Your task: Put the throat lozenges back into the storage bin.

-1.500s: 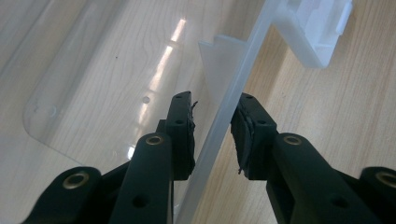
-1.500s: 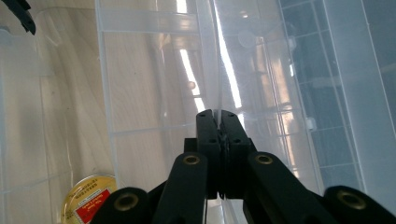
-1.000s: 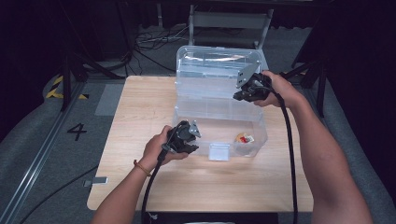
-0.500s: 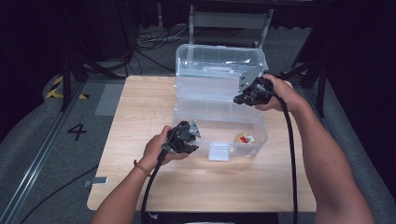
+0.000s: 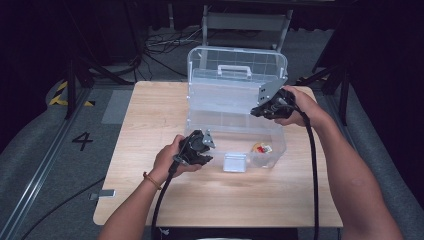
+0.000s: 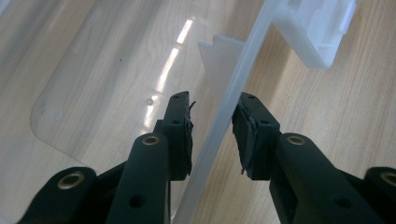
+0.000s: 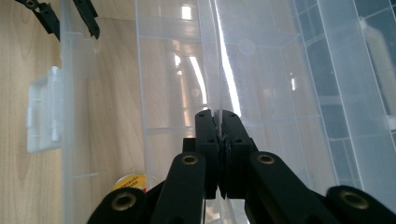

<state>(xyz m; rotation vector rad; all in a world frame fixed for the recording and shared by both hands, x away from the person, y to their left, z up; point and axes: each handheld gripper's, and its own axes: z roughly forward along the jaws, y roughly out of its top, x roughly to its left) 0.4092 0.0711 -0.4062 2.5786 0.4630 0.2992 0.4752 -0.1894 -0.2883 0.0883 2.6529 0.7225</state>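
high view: left hand (image 5: 167, 159) low at box (image 5: 235, 90) front, right hand (image 5: 300, 105) raised

You see the table (image 5: 150, 115) brightly lit from above | surroundings dark | white glare streaks on the clear box (image 6: 177, 51) | your high view soft | nearest black jaws slightly blurred.
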